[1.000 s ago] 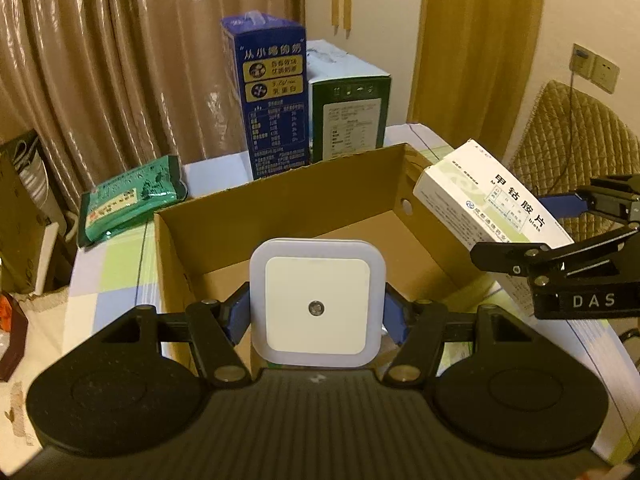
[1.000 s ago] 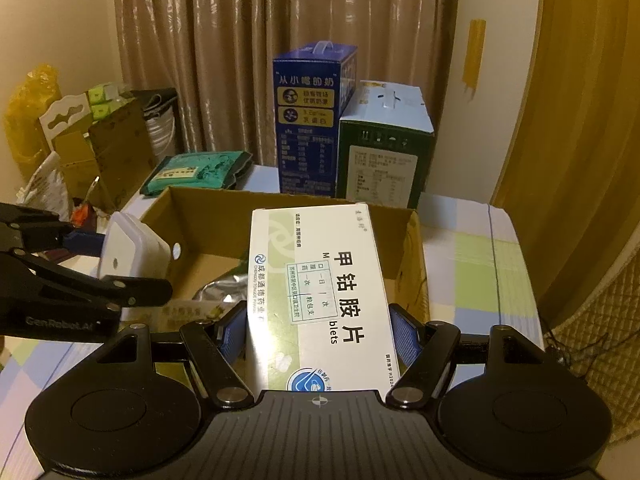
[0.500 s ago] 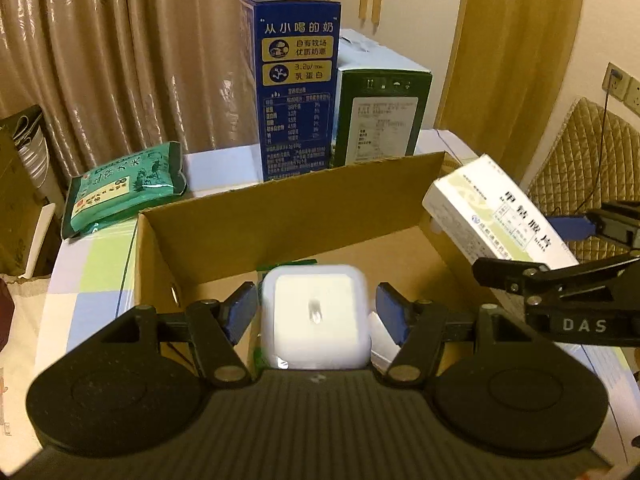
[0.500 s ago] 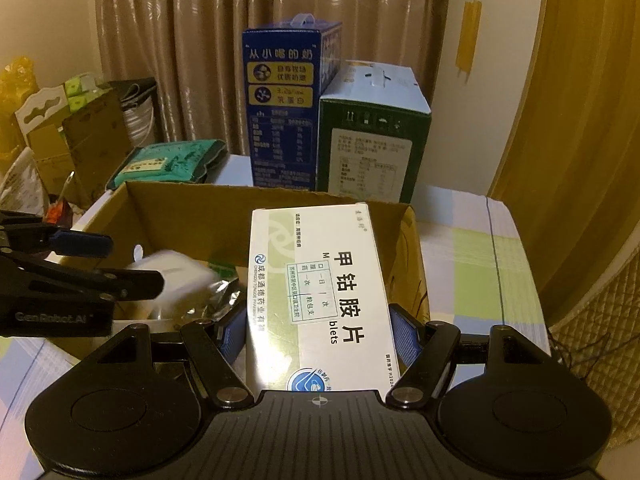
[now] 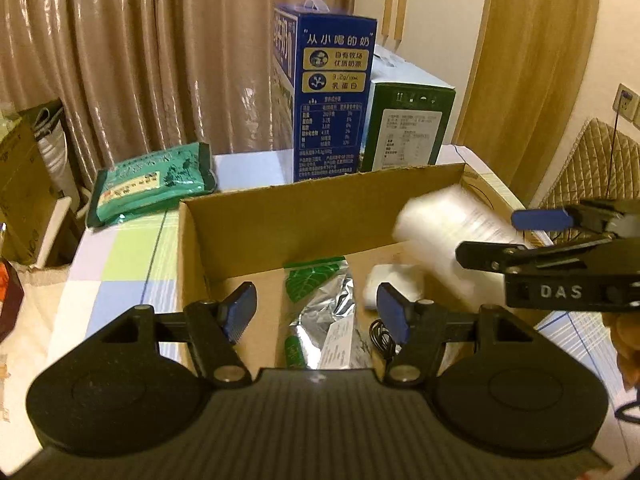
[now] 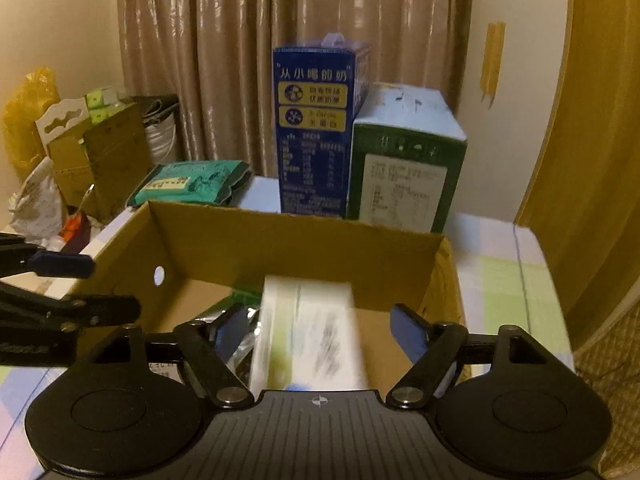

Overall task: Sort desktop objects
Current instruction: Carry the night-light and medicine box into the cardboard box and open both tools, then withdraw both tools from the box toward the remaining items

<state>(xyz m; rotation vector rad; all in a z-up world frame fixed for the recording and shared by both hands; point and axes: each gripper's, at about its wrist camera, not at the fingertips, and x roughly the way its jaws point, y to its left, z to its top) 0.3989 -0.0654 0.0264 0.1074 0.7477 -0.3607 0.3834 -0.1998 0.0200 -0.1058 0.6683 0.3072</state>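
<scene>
**Ana:** Cardboard first: the open carton fills the middle of the table, its far wall towards the blue milk box and the green-and-white box at the table's back edge.

**Ben:** And the white medicine box?

**Ana:** Blurred, inside the carton's walls, near its right wall. It lies straight ahead of the right gripper, long axis running away from the camera, along the line the fingers point.

**Ben:** Gripped?

**Ana:** No. The right jaws are opening; the box sits between the blue pads with a clear gap on the right side. I'd judge it released and dropping.

**Ben:** Left gripper?

**Ana:** Spread, nothing pinched. It hangs over the carton's near edge. On the floor below lie a foil pouch, then the small white night light off its right finger, and a black cord.

**Ben:** So what's next?

**Ana:** Probably both hands back out for another item; the green packet at the table's back left lies nearer the left hand.
</scene>
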